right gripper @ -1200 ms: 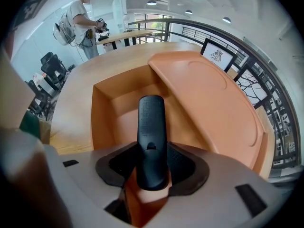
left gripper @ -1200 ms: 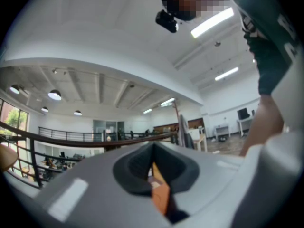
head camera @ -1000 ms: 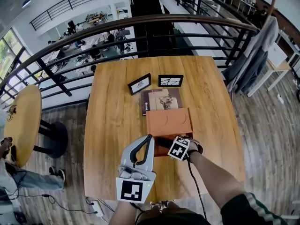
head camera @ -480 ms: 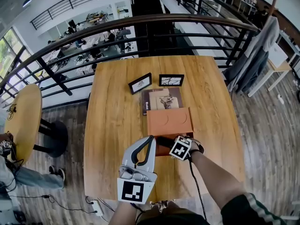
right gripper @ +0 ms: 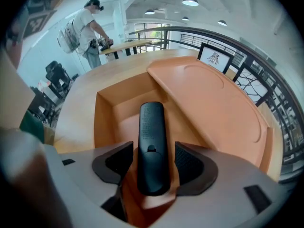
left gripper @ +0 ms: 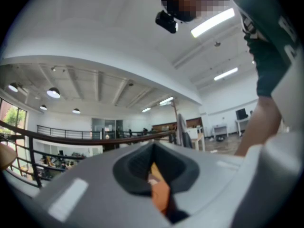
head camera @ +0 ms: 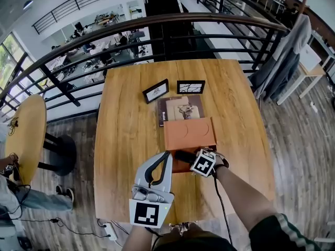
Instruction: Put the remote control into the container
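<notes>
Right gripper [right gripper: 153, 152] fingers [right gripper: 191, 163] opening around remote [right gripper: 152, 137] in container [right gripper: 105, 115], lid [right gripper: 209, 94] alongside; left gripper [head camera: 167, 154] closed.

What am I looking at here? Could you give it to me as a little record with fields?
Place: wooden table by a railing
Remote control: black, inside the orange container
Right gripper: fingers opening, flanking the remote control, not pressing it
Left gripper: fingers together, nothing held
</notes>
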`<move>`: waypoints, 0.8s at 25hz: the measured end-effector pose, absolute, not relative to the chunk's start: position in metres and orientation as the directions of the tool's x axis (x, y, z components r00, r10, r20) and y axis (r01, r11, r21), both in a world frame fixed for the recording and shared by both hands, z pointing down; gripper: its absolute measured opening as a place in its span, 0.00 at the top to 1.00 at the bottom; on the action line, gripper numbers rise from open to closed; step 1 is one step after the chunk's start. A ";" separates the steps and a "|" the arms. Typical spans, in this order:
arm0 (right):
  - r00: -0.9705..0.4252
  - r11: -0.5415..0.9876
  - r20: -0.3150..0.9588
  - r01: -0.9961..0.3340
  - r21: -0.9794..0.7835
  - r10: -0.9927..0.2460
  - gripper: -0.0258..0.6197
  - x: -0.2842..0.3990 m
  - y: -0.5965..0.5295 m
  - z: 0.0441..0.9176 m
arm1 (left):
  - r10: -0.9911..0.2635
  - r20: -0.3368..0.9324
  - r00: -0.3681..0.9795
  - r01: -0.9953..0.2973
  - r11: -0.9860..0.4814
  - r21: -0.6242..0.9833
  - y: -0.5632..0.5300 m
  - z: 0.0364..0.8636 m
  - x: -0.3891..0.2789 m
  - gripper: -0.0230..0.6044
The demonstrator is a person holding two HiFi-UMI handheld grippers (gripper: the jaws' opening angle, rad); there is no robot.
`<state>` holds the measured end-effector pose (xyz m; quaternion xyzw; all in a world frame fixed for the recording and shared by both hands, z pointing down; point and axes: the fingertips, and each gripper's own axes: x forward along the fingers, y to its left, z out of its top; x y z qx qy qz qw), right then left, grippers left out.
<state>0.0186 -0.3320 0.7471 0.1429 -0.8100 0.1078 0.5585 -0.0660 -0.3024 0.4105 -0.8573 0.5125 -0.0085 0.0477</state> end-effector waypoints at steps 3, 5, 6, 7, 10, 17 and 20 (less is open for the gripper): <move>-0.369 0.924 0.925 -0.378 -0.053 -0.097 0.55 0.015 -0.333 0.743 | -0.880 -0.034 0.475 -0.878 -0.470 -0.092 -0.304 0.411 -0.067 0.96; -0.367 0.923 0.925 -0.381 -0.050 -0.101 0.55 0.015 -0.333 0.744 | -0.881 -0.035 0.472 -0.879 -0.468 -0.091 -0.304 0.411 -0.068 0.96; -0.365 0.923 0.925 -0.383 -0.048 -0.103 0.55 0.015 -0.333 0.744 | -0.881 -0.035 0.472 -0.879 -0.467 -0.092 -0.304 0.411 -0.069 0.96; -0.363 0.922 0.926 -0.384 -0.048 -0.103 0.55 0.015 -0.332 0.744 | -0.881 -0.036 0.471 -0.880 -0.467 -0.092 -0.304 0.411 -0.070 0.96; -0.363 0.921 0.926 -0.386 -0.048 -0.104 0.55 0.015 -0.331 0.743 | -0.883 -0.035 0.469 -0.881 -0.465 -0.086 -0.303 0.409 -0.071 0.96; -0.380 0.913 0.917 -0.406 -0.045 -0.124 0.55 0.016 -0.332 0.739 | -0.885 -0.037 0.464 -0.884 -0.459 -0.091 -0.300 0.405 -0.075 0.96; -0.378 0.911 0.917 -0.410 -0.042 -0.128 0.55 0.017 -0.330 0.736 | -0.885 -0.048 0.464 -0.884 -0.459 -0.089 -0.297 0.402 -0.076 0.96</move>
